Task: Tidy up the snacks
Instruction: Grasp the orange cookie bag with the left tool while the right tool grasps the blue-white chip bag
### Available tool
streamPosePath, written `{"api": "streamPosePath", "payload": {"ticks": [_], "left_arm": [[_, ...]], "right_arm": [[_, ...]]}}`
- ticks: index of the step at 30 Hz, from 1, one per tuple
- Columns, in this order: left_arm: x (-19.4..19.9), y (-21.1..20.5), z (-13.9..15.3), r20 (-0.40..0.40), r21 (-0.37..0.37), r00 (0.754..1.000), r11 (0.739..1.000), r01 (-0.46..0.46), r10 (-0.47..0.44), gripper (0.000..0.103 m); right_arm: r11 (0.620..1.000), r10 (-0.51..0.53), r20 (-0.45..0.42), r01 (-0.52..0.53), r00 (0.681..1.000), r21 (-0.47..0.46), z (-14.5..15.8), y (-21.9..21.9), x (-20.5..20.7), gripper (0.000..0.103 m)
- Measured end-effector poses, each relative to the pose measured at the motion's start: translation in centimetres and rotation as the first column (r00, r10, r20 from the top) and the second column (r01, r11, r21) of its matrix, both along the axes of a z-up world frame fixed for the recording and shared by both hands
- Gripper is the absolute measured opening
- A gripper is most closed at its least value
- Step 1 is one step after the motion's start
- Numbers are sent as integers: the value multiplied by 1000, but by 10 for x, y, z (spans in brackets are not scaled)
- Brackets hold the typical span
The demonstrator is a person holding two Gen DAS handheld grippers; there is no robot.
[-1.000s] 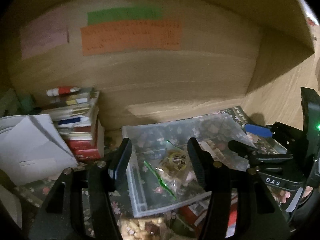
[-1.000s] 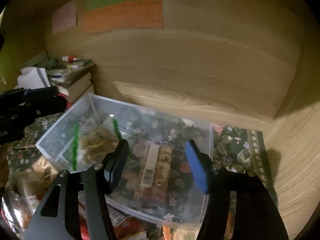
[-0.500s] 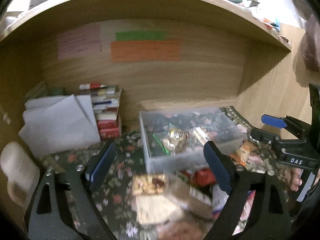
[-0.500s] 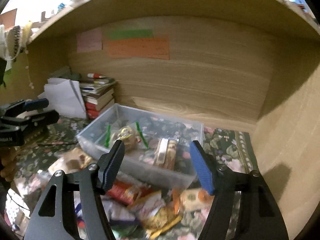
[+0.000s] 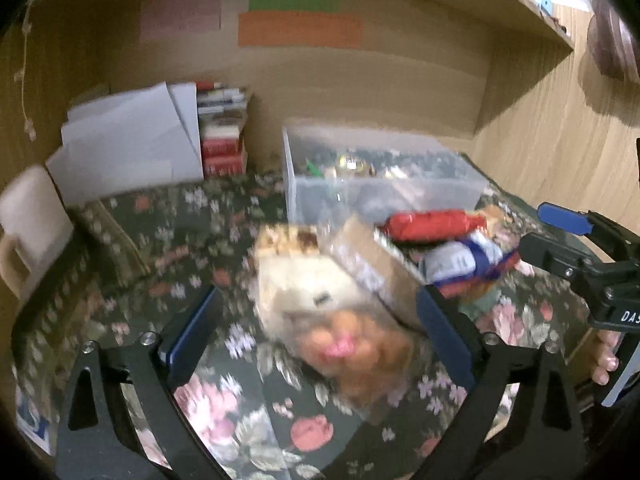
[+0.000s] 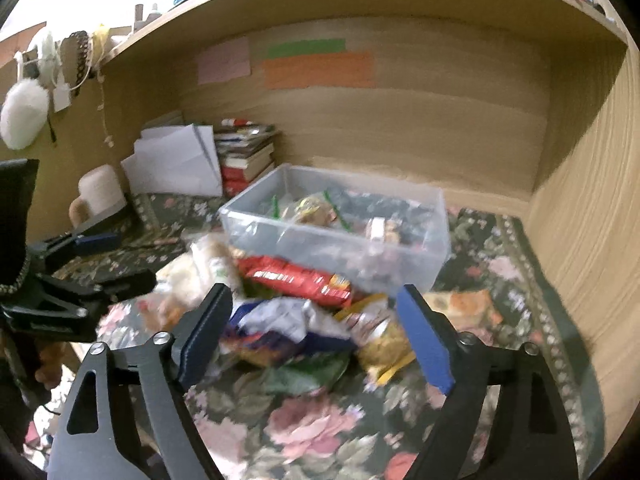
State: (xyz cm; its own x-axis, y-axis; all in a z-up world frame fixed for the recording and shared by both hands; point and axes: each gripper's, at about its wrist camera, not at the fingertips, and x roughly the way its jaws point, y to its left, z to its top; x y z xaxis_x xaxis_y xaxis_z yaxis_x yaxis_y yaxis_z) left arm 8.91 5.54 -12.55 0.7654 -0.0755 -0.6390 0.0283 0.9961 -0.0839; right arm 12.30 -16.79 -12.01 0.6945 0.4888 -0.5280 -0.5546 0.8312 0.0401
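Snacks (image 6: 296, 280) heaped against bin (image 6: 436, 240) front, both claws (image 6: 316, 336) spread above

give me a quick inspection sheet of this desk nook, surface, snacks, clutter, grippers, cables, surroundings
surface: dark floral cloth covers the desk.
job's things: clear plastic bin at the back already holds a few snacks; loose pile in front of it includes a red packet, a blue and white wrapper and a clear bag of snacks.
clutter: stack of books, white papers, a beige mug.
grippers: left gripper open, the clear bag between its fingers; right gripper open above the pile.
cables: nothing seen.
surroundings: wooden alcove with coloured paper notes on the back wall.
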Motion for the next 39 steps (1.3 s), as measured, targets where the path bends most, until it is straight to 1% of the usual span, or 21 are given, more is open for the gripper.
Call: {"api": "streamPosePath", "payload": {"ticks": [3,7,9,12,14,15,16,17,18,19,20,21,23,26,28,29,30,32,33,37,39], "left_arm": [[-5,-3,-9,-16,0,1000,1000,6,-6,98],[-3,-10,-23,-63,-2,998,999,32,-32,98],[0,-13,-31,-86,1,995,999,41,-40,98],[6,-15,-43,-113,-32,992,998,58,-61,98],[8,-16,-47,-116,-50,991,997,65,-71,98],[9,-16,-48,-115,-55,991,996,68,-74,94],[10,-15,-49,-114,-64,990,995,73,-80,92],[11,-14,-49,-114,-72,990,994,79,-87,87],[12,-14,-48,-114,-82,989,993,89,-98,80],[13,-15,-48,-115,-89,987,991,100,-110,75],[14,-16,-47,-115,-96,985,989,115,-126,65],[16,-18,-47,-115,-98,984,987,127,-138,57],[14,-20,-45,-107,-84,985,988,127,-136,57],[13,-20,-45,-101,-83,986,988,128,-136,56],[10,-20,-43,-95,-83,986,989,126,-134,55],[9,-20,-42,-90,-82,987,989,122,-129,55],[8,-19,-41,-87,-83,988,989,119,-126,55],[6,-17,-37,-76,-88,990,990,112,-119,55],[5,-15,-35,-68,-90,991,990,107,-113,55],[4,-10,-22,-34,-89,995,992,92,-96,54],[4,-9,-16,-18,-84,996,993,88,-90,54]], "right_arm": [[1000,11,-25,-11,1000,-1,-9,4,-3,86],[1000,1,-41,-3,999,-29,-23,11,-4,88],[999,0,-64,-3,998,-37,-30,14,-1,88],[998,-11,-80,7,997,-58,-38,17,4,88],[998,-13,-80,8,997,-70,-40,21,6,91],[997,-14,-79,8,997,-75,-41,23,7,94],[997,-18,-75,12,997,-80,-42,24,9,97],[996,-24,-70,18,997,-85,-42,25,11,100],[996,-27,-70,21,997,-86,-42,26,14,102],[996,-28,-73,22,997,-84,-42,27,16,103],[997,-24,-81,17,996,-80,-43,29,19,103],[997,-16,-93,9,996,-80,-44,31,22,103],[997,-6,-101,-2,995,-82,-45,35,25,103],[997,1,-103,-9,995,-72,-46,37,31,103],[998,13,-114,-20,993,-61,-46,38,34,99],[998,19,-119,-26,993,-55,-46,38,35,89],[998,27,-124,-34,992,-50,-46,38,35,85],[998,32,-119,-37,992,-46,-44,37,35,71],[998,36,-117,-41,992,-41,-43,35,34,69],[999,31,-102,-34,994,-26,-38,31,31,53],[999,31,-97,-32,995,-9,-34,27,30,52]]}}
